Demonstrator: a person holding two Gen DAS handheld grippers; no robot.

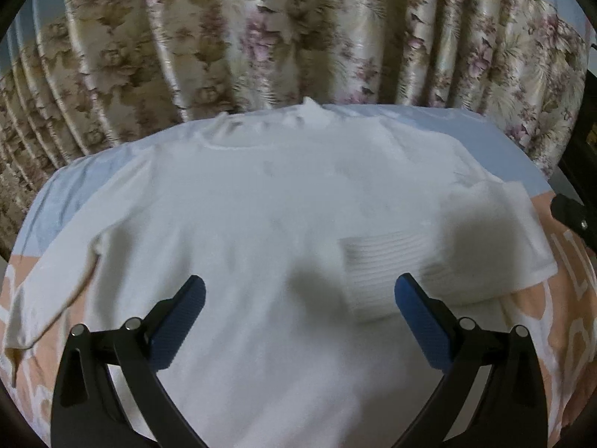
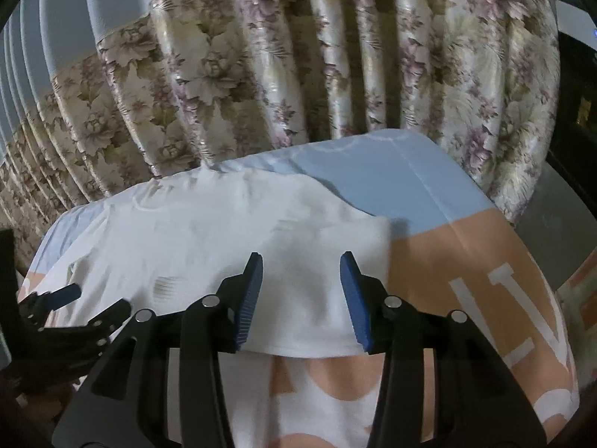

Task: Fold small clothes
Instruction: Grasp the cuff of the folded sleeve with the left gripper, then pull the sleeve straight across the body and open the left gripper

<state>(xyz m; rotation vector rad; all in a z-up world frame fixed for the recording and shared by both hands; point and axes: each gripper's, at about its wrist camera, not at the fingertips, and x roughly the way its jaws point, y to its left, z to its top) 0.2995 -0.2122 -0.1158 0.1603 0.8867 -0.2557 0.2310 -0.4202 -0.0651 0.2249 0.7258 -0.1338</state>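
A white long-sleeved knit top (image 1: pixel 261 201) lies flat on the bed, collar toward the curtain. Its right sleeve (image 1: pixel 466 246) is folded in over the body, ribbed cuff (image 1: pixel 373 257) near the middle. Its left sleeve (image 1: pixel 48 291) stretches out to the left. My left gripper (image 1: pixel 298 291) is open and empty above the top's lower body. My right gripper (image 2: pixel 300 261) is open and empty above the top's folded right side (image 2: pixel 261 231), near its edge. The left gripper's blue fingertip (image 2: pixel 65 295) shows at the left of the right wrist view.
The bed cover (image 2: pixel 447 261) is orange and white with a pale blue band (image 2: pixel 391 171) at the far side. A flowered curtain (image 1: pixel 298 37) hangs right behind the bed. A dark object (image 2: pixel 578 104) stands at the far right past the bed's edge.
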